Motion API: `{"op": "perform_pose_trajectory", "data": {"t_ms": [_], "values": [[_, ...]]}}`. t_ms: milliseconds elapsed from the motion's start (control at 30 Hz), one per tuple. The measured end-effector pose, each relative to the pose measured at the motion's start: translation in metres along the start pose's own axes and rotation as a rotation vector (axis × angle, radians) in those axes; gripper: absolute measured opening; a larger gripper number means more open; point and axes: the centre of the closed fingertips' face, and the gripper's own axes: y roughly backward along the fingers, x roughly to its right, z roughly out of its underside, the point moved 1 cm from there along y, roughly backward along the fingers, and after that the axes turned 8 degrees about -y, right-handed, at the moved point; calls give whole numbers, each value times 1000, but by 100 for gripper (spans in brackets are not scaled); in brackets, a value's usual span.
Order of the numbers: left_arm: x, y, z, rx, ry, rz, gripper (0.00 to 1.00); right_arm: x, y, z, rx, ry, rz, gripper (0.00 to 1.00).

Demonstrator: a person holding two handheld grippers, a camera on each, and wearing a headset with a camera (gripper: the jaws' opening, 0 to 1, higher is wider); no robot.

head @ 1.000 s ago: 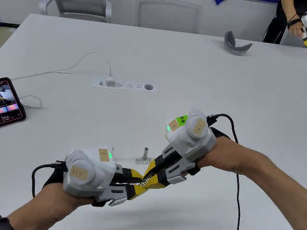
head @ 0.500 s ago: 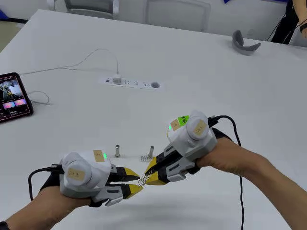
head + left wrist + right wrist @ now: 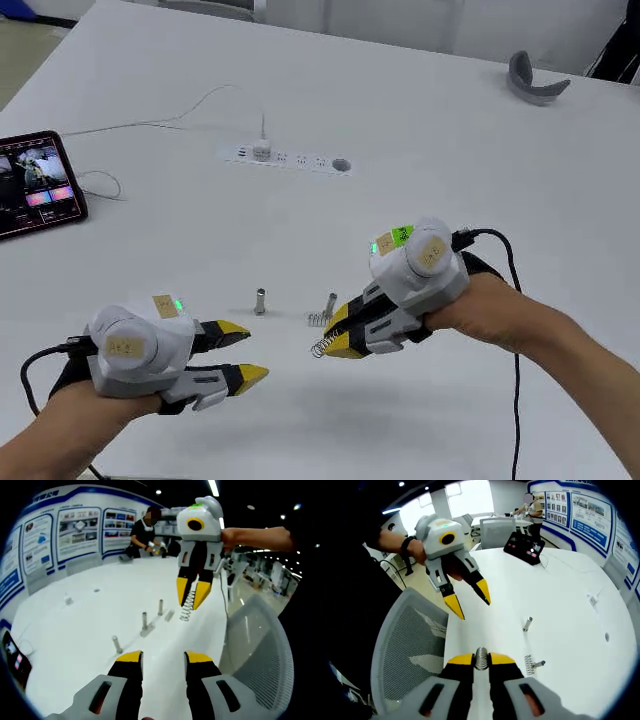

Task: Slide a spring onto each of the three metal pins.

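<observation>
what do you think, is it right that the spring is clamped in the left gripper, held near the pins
Wrong gripper: the spring is clamped in the right gripper, held near the pins, as the right gripper view shows. The left gripper is open.

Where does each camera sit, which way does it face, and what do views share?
Head view: headset, looking down at the table; left gripper, right gripper and forearm show.
Left gripper view: along its own fingers toward the right gripper.
Right gripper view: along fingers pinching the spring, toward the left gripper.
Shared: the pins.
</observation>
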Motion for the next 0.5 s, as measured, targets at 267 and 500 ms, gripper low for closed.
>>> {"op": "perform_pose_trajectory", "data": {"t_ms": [267,500], "values": [[-18,11,12,-4,41,-73,44,13,-12,-2,-33,39,3,12],[-30,21,22,-12,79,-130,52,27,-22,-9,-50,34,11,12]]}}
